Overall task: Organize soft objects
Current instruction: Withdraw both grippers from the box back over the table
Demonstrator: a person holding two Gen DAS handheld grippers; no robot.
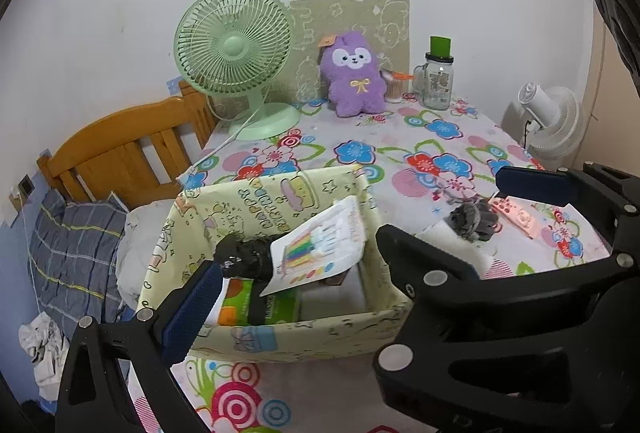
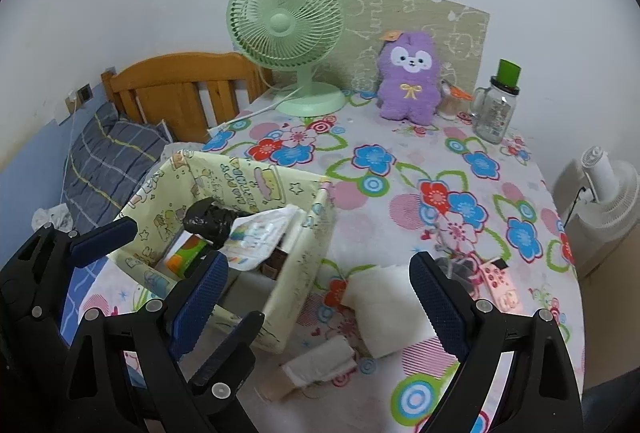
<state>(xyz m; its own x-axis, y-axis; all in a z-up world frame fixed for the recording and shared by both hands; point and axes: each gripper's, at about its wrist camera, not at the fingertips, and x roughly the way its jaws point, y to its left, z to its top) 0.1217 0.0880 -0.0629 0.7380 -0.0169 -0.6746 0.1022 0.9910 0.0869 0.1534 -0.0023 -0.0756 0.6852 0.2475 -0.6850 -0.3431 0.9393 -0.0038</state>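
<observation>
We hold both tools above the near edge of the surface [image 2: 400,169], each tipped down toward it. The right tool [image 2: 320,297] stands spread wide with nothing between its pads. The left tool [image 1: 352,245] is spread wide too, empty, its near finger over the box [image 1: 280,337].

The box sits at about ten o'clock from the right tool and already holds a black bundle [image 2: 210,219], a printed pack [image 2: 260,237] and a green-orange carton [image 2: 186,253].

Still loose on the surface are a white folded cloth [image 2: 386,309], a small white roll [image 2: 320,361], a grey cloth wad [image 1: 474,219] and a pink item [image 2: 500,285].

The relation that counts: the white cloth lies at twelve o'clock between the right tool's fingers, just beyond the tips, with its long axis running from about eleven to five o'clock, so slanted across the line of the jaws. The roll lies at six o'clock of the cloth, nearer to us, its axis running roughly eight to two.

In the left wrist view the cloth shows only as a sliver at three o'clock, behind the right tool's arm, and the grey wad sits beyond it. So we judge the right hand the nearer one for the cloth; the left is better placed over the box. We would likely turn the right wrist a little so the pads close across the cloth's short side.
</observation>
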